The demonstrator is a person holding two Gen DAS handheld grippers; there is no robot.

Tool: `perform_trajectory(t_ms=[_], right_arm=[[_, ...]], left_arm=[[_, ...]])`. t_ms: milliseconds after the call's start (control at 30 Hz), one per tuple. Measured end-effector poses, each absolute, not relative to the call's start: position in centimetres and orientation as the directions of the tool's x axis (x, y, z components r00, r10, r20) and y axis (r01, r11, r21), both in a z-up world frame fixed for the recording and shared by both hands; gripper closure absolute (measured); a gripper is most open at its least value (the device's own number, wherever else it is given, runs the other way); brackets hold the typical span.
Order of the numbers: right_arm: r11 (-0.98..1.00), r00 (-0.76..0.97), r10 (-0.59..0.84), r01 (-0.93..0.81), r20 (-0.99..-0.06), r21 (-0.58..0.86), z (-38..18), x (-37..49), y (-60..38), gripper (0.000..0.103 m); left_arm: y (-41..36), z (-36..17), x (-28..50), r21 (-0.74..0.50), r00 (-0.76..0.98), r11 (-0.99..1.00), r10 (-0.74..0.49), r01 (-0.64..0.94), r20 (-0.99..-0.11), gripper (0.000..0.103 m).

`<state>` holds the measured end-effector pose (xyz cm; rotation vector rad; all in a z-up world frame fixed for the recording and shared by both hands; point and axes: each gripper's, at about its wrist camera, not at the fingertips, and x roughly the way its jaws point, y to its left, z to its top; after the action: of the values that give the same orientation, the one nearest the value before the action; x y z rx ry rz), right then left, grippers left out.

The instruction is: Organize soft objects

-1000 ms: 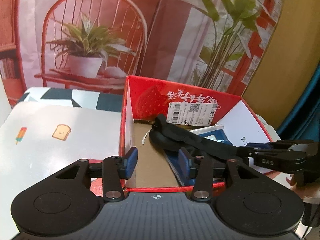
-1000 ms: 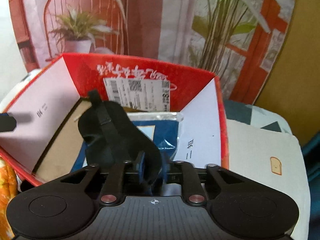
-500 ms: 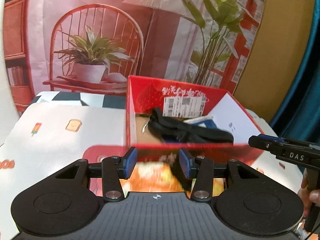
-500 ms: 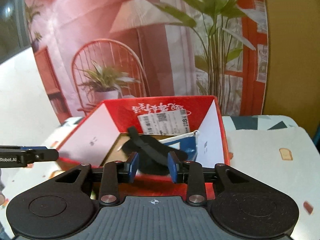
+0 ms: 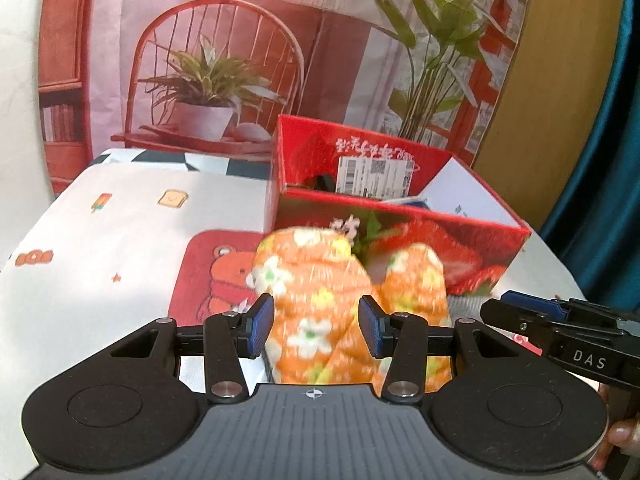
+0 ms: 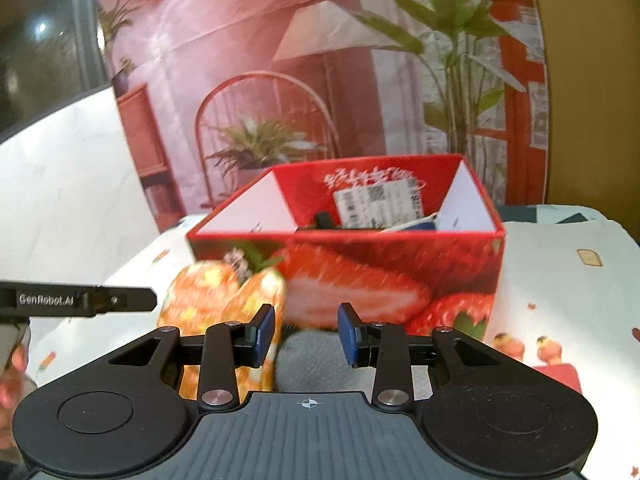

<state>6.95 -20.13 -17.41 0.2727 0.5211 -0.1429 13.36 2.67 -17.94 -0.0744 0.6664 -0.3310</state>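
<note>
the left wrist view shows a red bear mat [image 5: 208,276] on the table; the right wrist view shows a grey cloth [image 6: 316,354] before the red box [image 6: 396,272] instead. the orange flowered fabric [image 5: 332,308] lies in front of the box. the left gripper [image 5: 316,326] hangs over it, tilted down, jaws apart, not pressing. the right gripper [image 6: 306,334] points down over the grey cloth, its jaws apart and holding nothing.
</note>
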Motion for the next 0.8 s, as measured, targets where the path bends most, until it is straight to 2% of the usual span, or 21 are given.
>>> perform_trajectory(t_ms=[267,800], right_arm=[[0.954,0.845,-0.049,0.197,-0.532,0.226,-18.4,6.4,-19.1,0.071],[0.961,0.839,-0.004,0.154,-0.545,0.229,-19.3,6.2,-18.1,0.071]], left_arm=[[4.0,-20.2,13.2,-0.229,0.716,0.948,-0.317,0.22,-0.622,0.054],[4.6,-21.1,12.7,-0.272,0.7,0.934,-0.356,0.233,-0.62,0.056]])
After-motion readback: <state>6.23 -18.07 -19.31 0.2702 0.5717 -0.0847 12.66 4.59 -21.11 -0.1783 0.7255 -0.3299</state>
